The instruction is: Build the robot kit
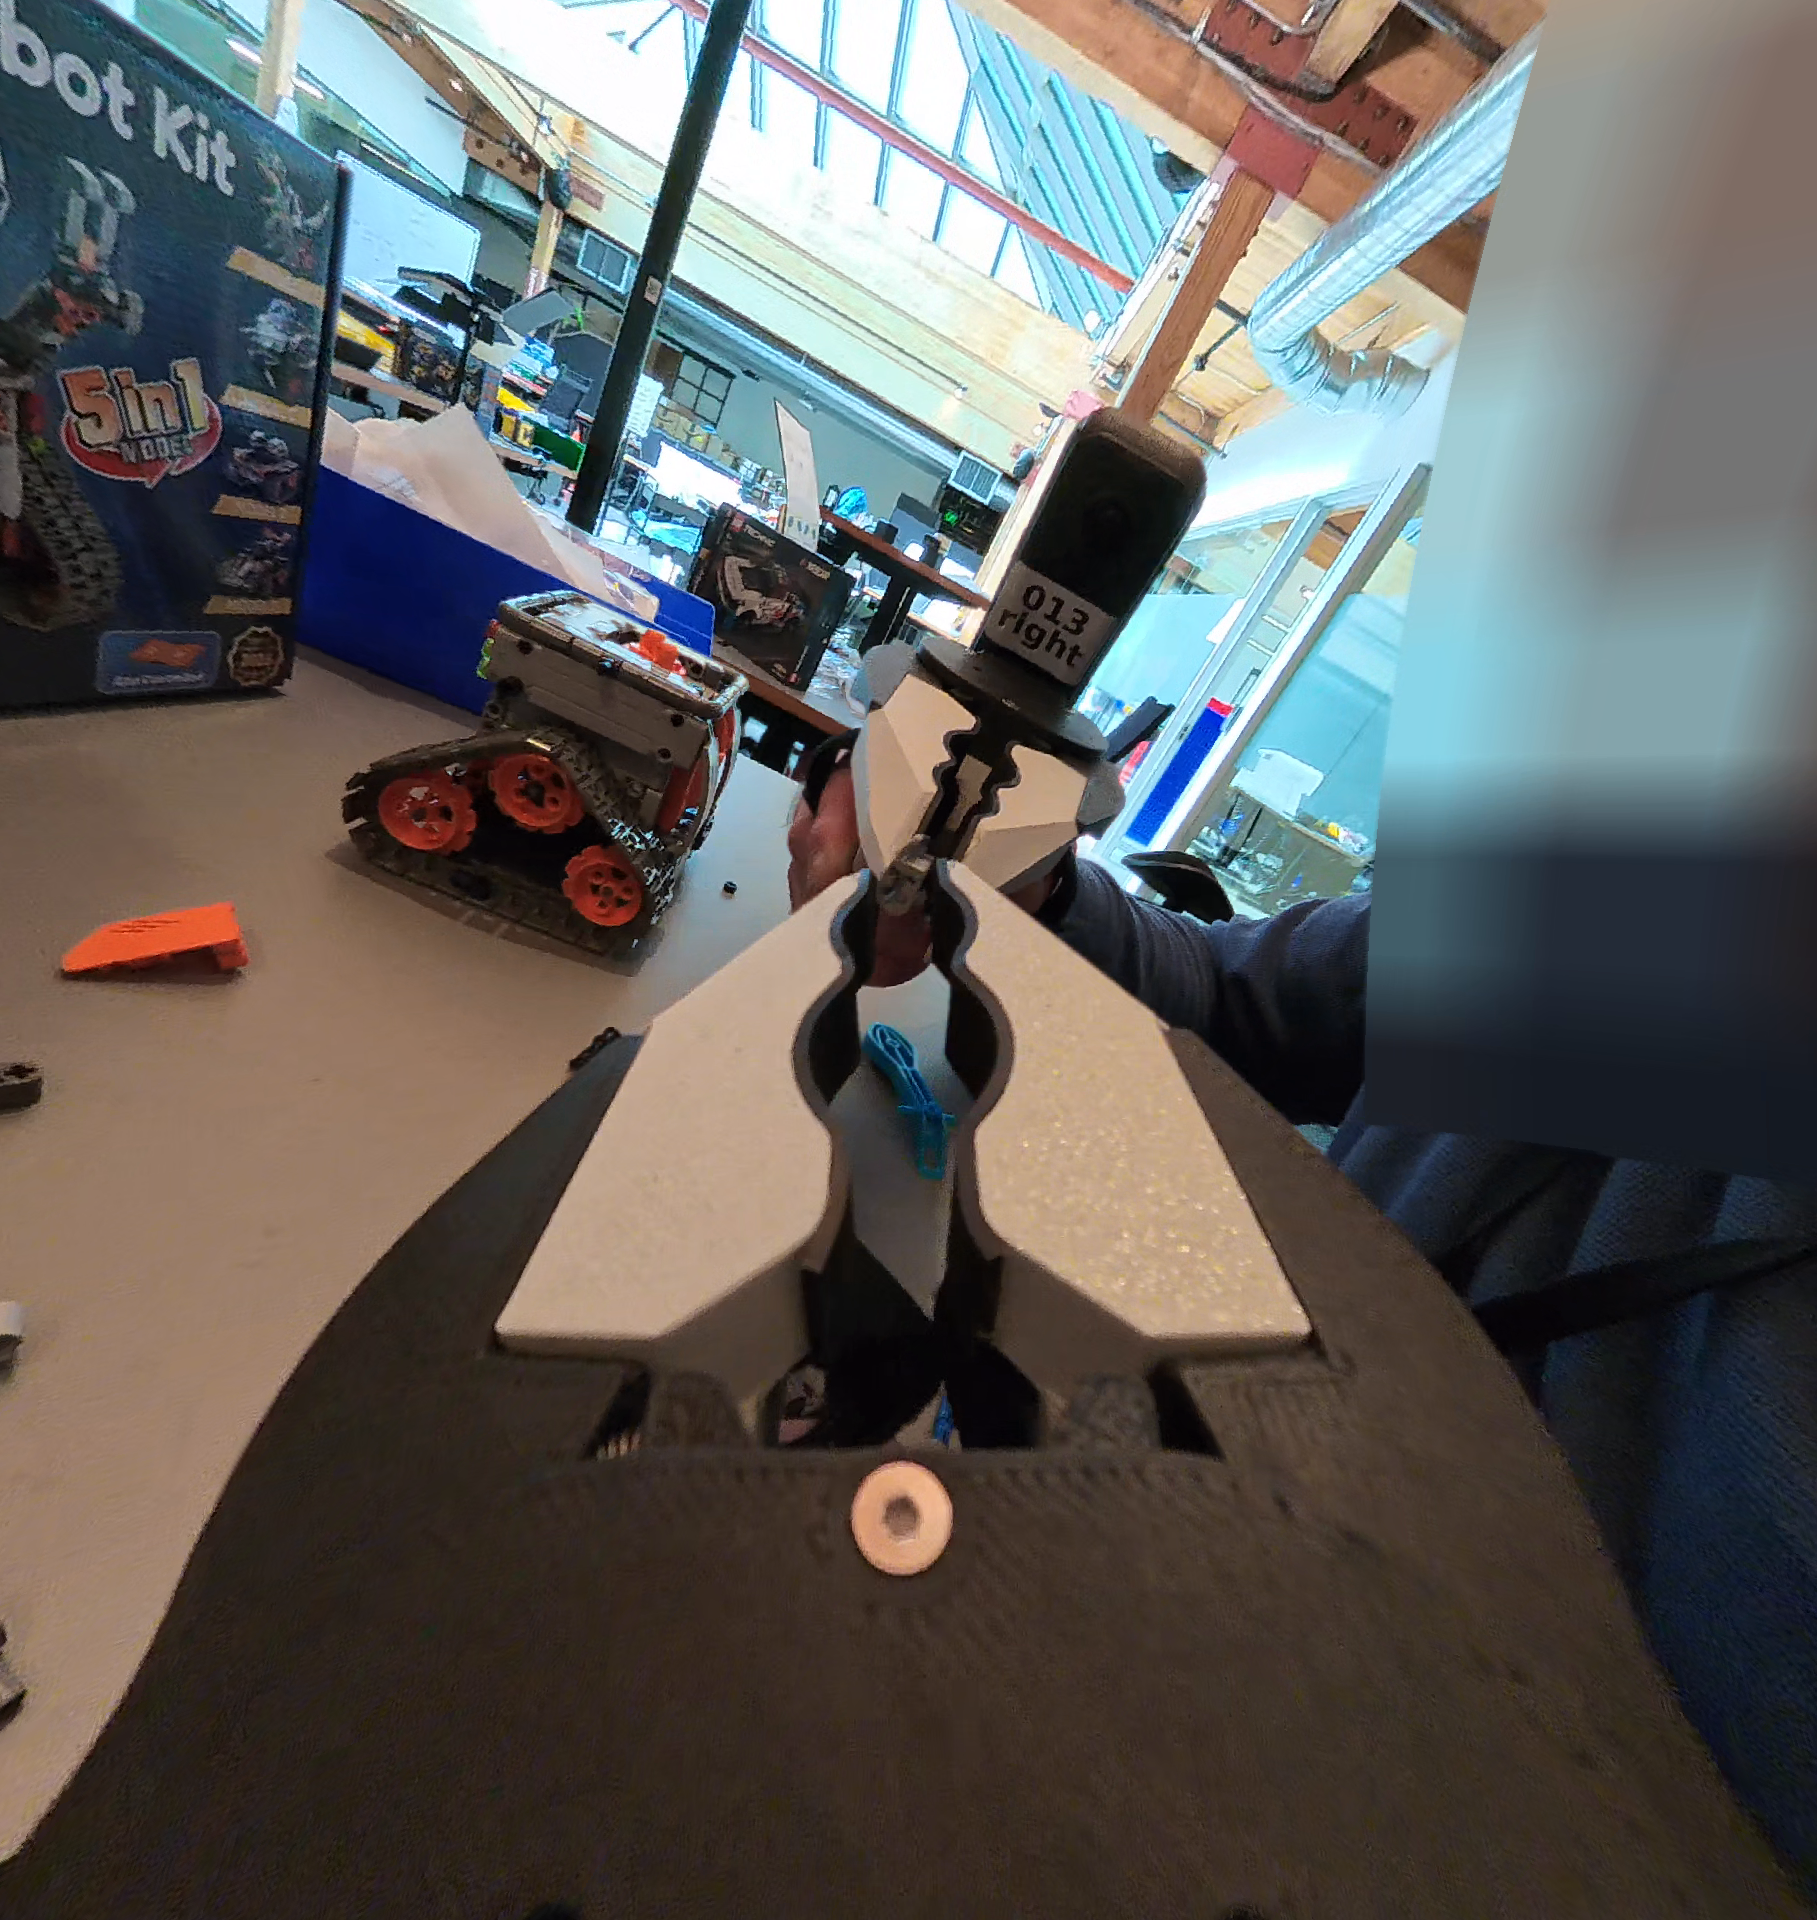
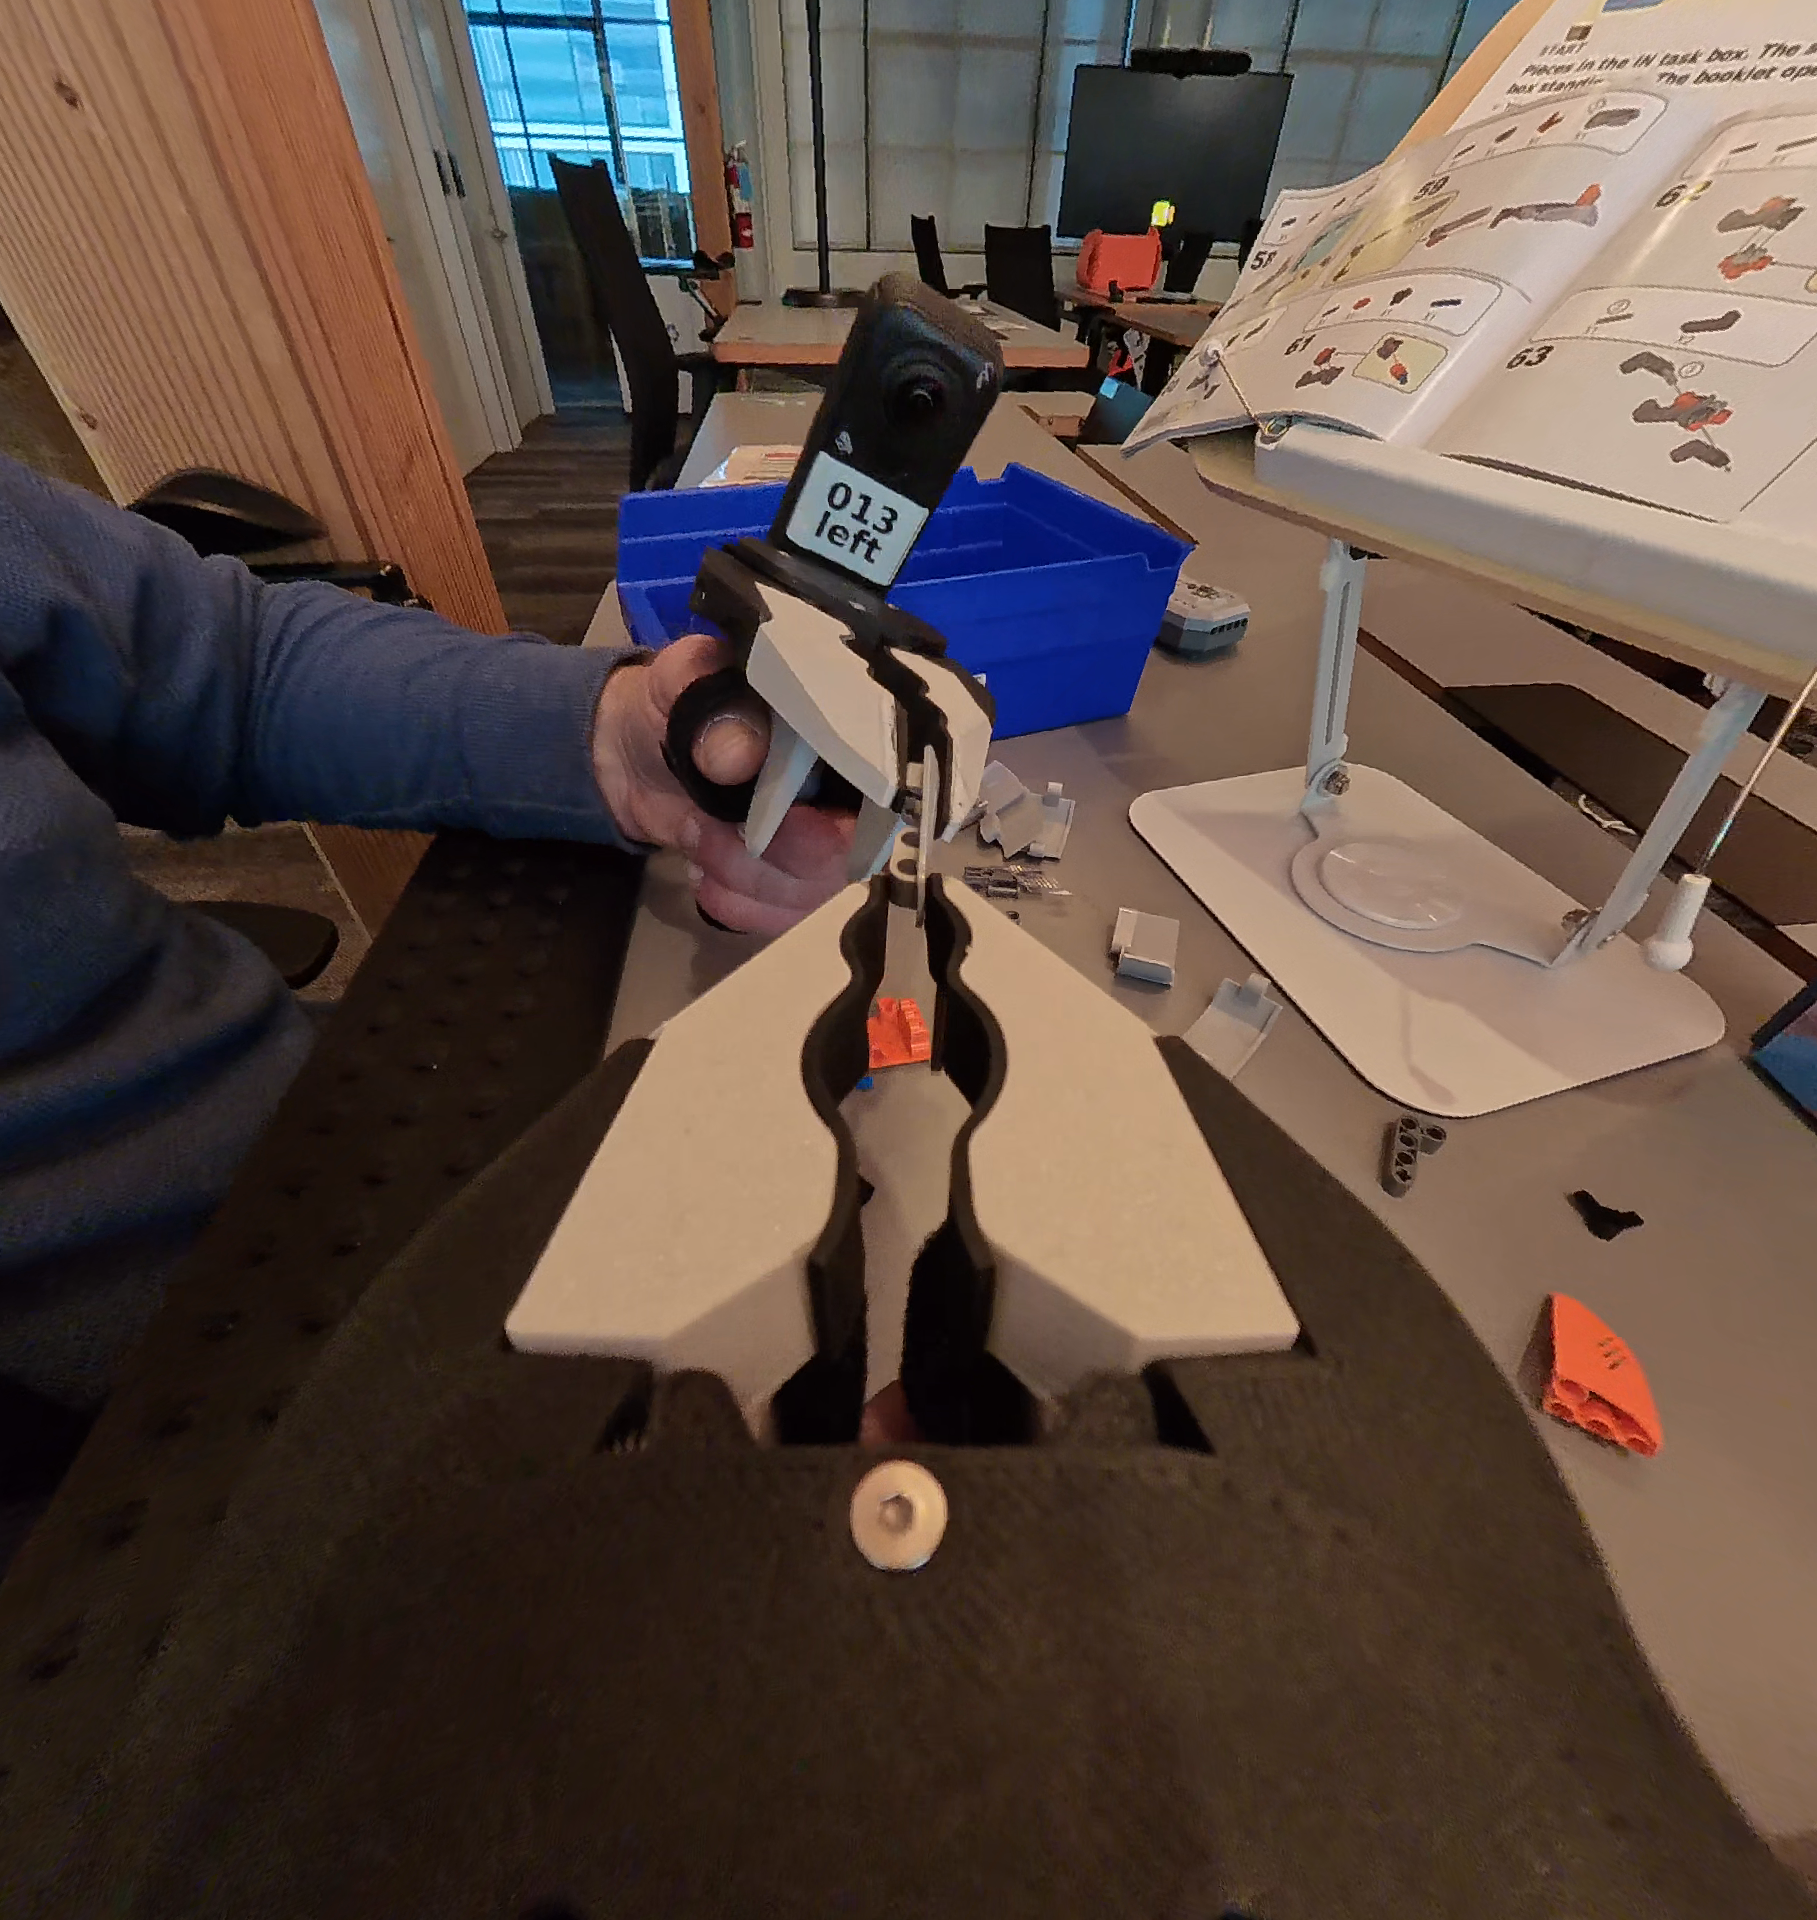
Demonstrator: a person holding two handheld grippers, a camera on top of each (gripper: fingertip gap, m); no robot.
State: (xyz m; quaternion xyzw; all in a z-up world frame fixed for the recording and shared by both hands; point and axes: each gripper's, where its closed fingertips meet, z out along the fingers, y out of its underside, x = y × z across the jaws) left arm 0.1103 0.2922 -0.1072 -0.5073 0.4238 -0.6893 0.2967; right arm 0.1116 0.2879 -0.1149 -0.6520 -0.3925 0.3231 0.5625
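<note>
My left gripper (image 1: 899, 896) and my right gripper (image 2: 909, 891) meet tip to tip in the air above the grey table (image 1: 260, 1091). Both are shut on one small light grey building piece (image 2: 917, 844), which also shows in the left wrist view (image 1: 906, 871). The right gripper (image 1: 933, 840) faces me in the left wrist view, held by a hand in a blue sleeve. The left gripper (image 2: 909, 816) faces me in the right wrist view, also held by a hand. A tracked toy vehicle (image 1: 551, 769) with orange wheels stands on the table to the left.
The kit box (image 1: 125, 364) and a blue bin (image 2: 1039, 623) stand at the back. An open instruction booklet (image 2: 1558, 312) rests on a white stand (image 2: 1403, 935). Loose parts lie about: orange panels (image 1: 156, 940) (image 2: 1595, 1371), a blue piece (image 1: 909, 1101), a grey beam (image 2: 1408, 1153). Only a small space, under 4 cm, lies between the two pairs of fingers.
</note>
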